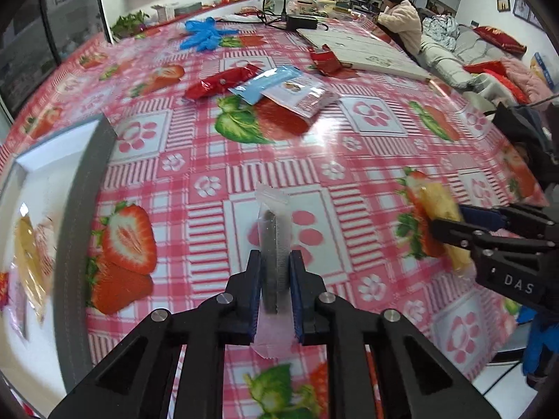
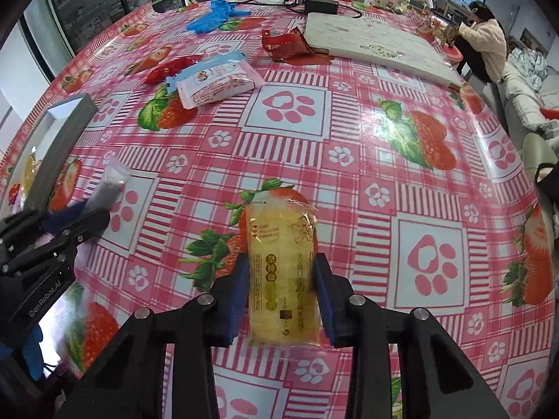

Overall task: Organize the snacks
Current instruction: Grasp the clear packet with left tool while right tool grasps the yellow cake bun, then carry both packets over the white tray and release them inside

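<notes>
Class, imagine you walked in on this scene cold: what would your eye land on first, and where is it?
First, the loud pink strawberry tablecloth that fills both views. Then the two loads: the right tongs shut on a yellow wrapped cake at bottom centre, the left tongs shut on a dark snack in a clear wrapper. Far back lie blue gloves.

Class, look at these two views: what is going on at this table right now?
A person is sorting snacks with two handheld grippers. The left gripper is shut on a dark snack in clear wrap; the right gripper is shut on a yellow cake packet. A grey-rimmed box at left holds some snacks. More packets lie farther back on the strawberry tablecloth.
</notes>
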`<control>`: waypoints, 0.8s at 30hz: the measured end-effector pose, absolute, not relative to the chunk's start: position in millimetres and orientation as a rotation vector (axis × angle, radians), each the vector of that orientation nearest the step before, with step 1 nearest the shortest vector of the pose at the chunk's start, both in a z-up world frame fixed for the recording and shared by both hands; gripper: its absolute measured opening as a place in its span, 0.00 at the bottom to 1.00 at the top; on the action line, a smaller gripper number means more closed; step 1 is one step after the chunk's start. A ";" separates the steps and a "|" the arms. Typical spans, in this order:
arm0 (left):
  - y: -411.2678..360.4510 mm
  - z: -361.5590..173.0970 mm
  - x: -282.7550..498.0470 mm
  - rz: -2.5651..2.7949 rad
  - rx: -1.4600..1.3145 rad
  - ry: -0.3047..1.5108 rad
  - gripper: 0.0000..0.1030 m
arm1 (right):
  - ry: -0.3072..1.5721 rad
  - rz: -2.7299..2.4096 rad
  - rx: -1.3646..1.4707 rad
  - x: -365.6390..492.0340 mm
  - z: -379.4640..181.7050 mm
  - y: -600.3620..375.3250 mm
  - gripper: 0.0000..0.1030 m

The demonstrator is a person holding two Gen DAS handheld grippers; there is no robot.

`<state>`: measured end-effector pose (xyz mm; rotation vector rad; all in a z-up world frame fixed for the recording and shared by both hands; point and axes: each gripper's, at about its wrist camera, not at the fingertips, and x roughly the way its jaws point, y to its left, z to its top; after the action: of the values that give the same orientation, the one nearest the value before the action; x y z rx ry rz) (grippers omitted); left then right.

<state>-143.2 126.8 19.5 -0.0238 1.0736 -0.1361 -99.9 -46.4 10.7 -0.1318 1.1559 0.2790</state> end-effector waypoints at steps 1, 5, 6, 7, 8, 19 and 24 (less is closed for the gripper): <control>127.5 21.7 -146.4 -0.146 -0.035 1.073 0.17 | 1.159 0.302 -0.103 -102.0 11.7 -47.4 0.36; 130.0 38.1 -153.8 -0.159 -0.040 1.039 0.17 | 1.149 0.355 -0.038 -108.8 22.8 -48.5 0.36; 131.3 42.6 -154.2 -0.161 -0.046 1.031 0.17 | 1.143 0.365 -0.031 -109.6 26.8 -47.5 0.36; 133.2 48.7 -155.0 -0.163 -0.054 1.020 0.17 | 1.137 0.373 -0.025 -110.1 30.9 -45.6 0.36; 136.2 55.6 -155.9 -0.165 -0.062 1.006 0.17 | 1.131 0.381 -0.018 -109.9 35.4 -43.5 0.36; 199.2 117.6 -167.6 -0.102 -0.115 0.862 0.17 | 1.090 0.520 0.017 -106.6 74.7 7.3 0.36; 243.2 129.1 -172.2 -0.020 -0.130 0.832 0.17 | 1.078 0.599 0.001 -101.9 89.9 50.5 0.36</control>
<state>-172.2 243.2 129.1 -0.1299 0.8324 -0.0199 -101.9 50.5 89.9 0.0006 1.0775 0.5990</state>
